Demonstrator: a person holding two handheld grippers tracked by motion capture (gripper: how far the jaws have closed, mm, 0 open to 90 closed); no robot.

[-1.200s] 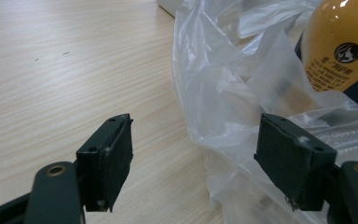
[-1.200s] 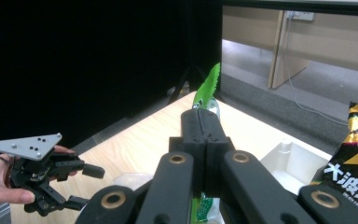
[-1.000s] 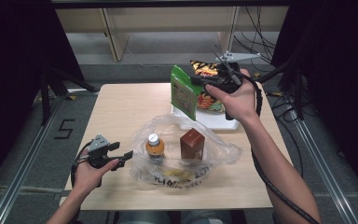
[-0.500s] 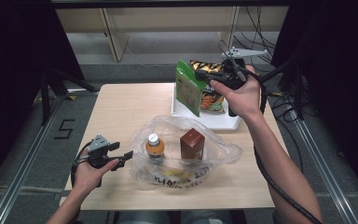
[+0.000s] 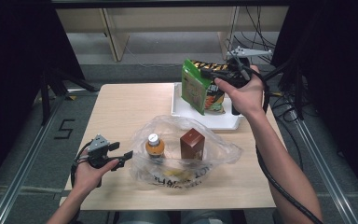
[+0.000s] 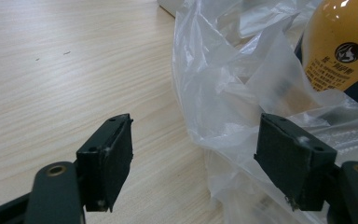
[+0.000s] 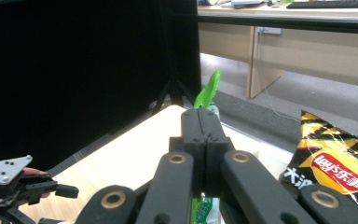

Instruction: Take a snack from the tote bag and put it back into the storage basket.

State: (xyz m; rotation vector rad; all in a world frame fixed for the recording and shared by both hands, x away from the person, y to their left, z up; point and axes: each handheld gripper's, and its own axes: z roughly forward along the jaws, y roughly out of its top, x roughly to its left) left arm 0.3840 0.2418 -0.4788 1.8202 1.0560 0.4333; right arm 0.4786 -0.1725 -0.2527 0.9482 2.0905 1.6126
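Note:
My right gripper (image 5: 205, 73) holds a green snack bag (image 5: 193, 89) by its top edge, hanging over the white tray (image 5: 186, 114). In the right gripper view the jaws (image 7: 200, 122) are shut on the green bag (image 7: 208, 91). A yellow and black chip bag (image 7: 335, 163) lies in the tray behind it. My left gripper (image 5: 122, 156) rests low at the front left, open, beside a clear plastic bag (image 5: 214, 151). In the left gripper view its jaws (image 6: 193, 158) stand wide, the right one against the plastic bag (image 6: 223, 93). Inside stand an orange bottle (image 5: 154, 144) and a brown box (image 5: 192, 143).
The wooden table (image 5: 121, 107) has bare room at its left and back left. Dark curtains flank both sides, and cables trail on the floor at the back right. The left gripper (image 7: 23, 189) is also seen far off in the right gripper view.
The right hand has drifted slightly right and up with the green bag, which has turned a little. The left gripper has stayed put.

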